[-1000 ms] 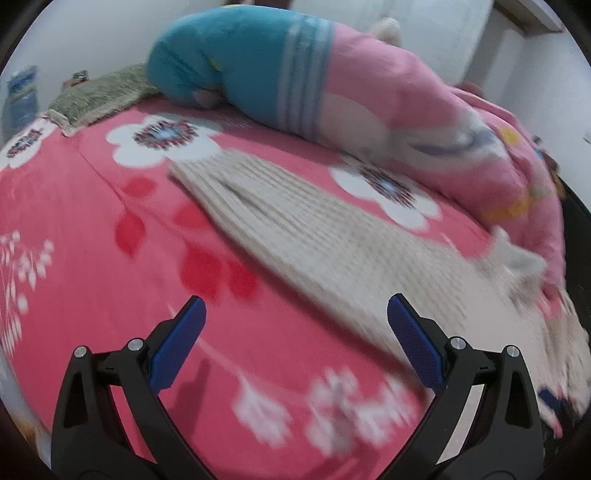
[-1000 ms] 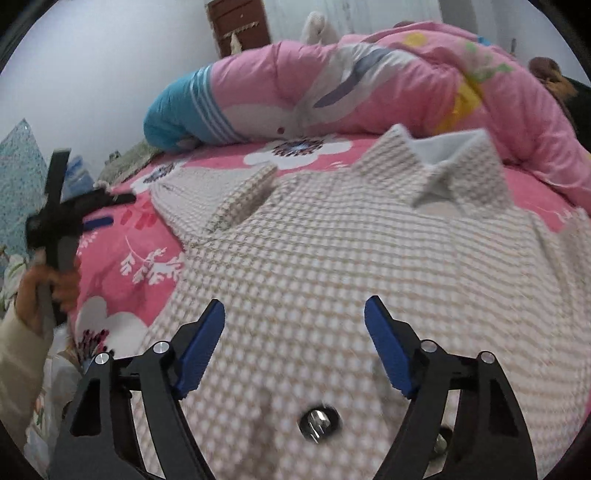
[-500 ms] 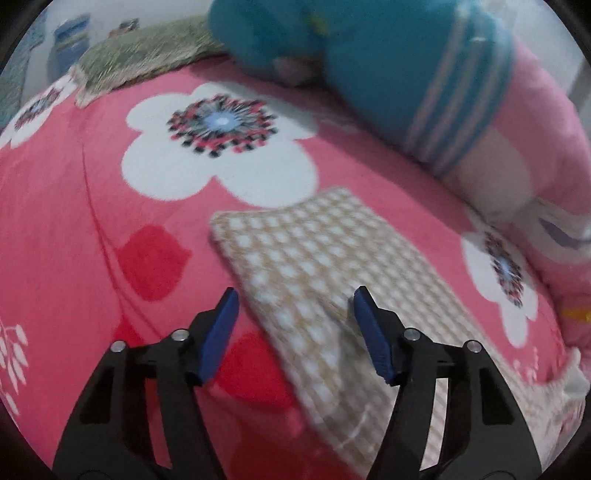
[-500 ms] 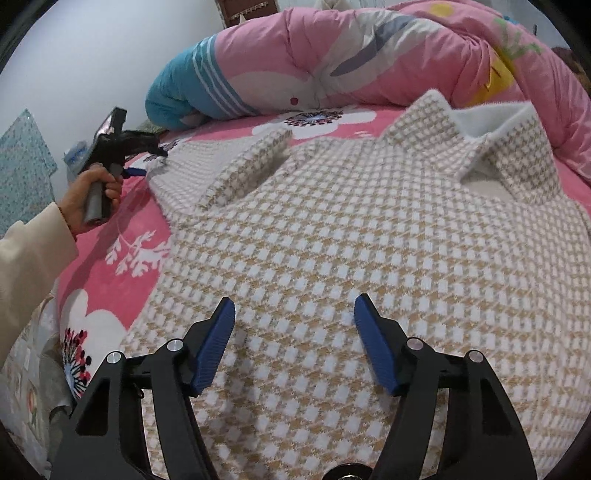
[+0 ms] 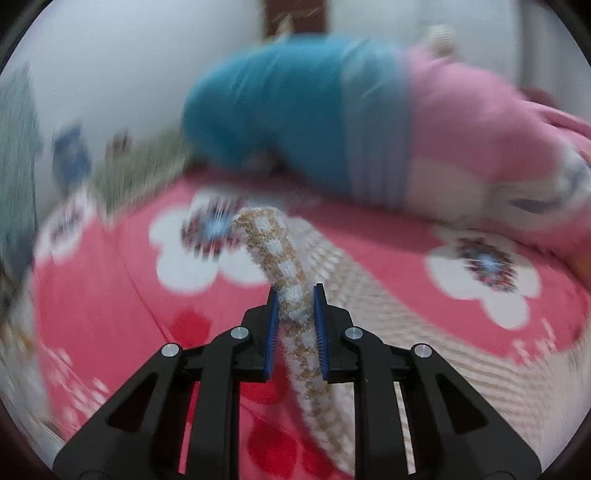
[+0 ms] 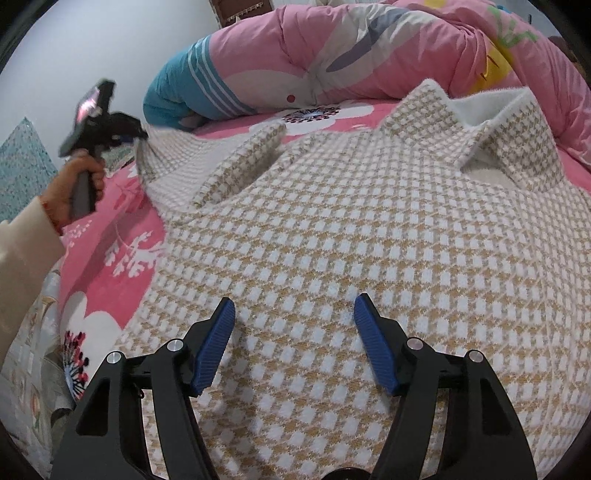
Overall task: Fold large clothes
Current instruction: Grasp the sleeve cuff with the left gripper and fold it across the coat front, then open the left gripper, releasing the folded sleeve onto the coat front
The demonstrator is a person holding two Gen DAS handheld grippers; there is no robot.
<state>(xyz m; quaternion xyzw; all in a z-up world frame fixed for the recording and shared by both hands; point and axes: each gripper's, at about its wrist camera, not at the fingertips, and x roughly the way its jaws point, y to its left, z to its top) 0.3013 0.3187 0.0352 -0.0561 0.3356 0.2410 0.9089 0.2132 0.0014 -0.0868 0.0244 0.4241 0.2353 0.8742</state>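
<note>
A large beige-and-white checked sweater (image 6: 351,236) lies spread on the bed, collar (image 6: 491,122) at the far right. My left gripper (image 5: 295,295) is shut on the cuff end of its sleeve (image 5: 275,243) and holds it lifted off the bed. The same gripper (image 6: 138,138) shows far left in the right wrist view, pulling the sleeve (image 6: 177,155) up. My right gripper (image 6: 293,314) is open and empty, hovering just above the sweater's body.
A red floral bedsheet (image 5: 110,306) covers the bed. A rolled pink-and-blue quilt (image 6: 332,62) lies along the far side. A green pillow (image 5: 136,173) sits at the far left by the wall. A dark wooden cabinet (image 6: 240,7) stands behind.
My left gripper has closed on the sleeve's end and lifted it off the bed. My right gripper has stayed open over the sweater, barely moving.
</note>
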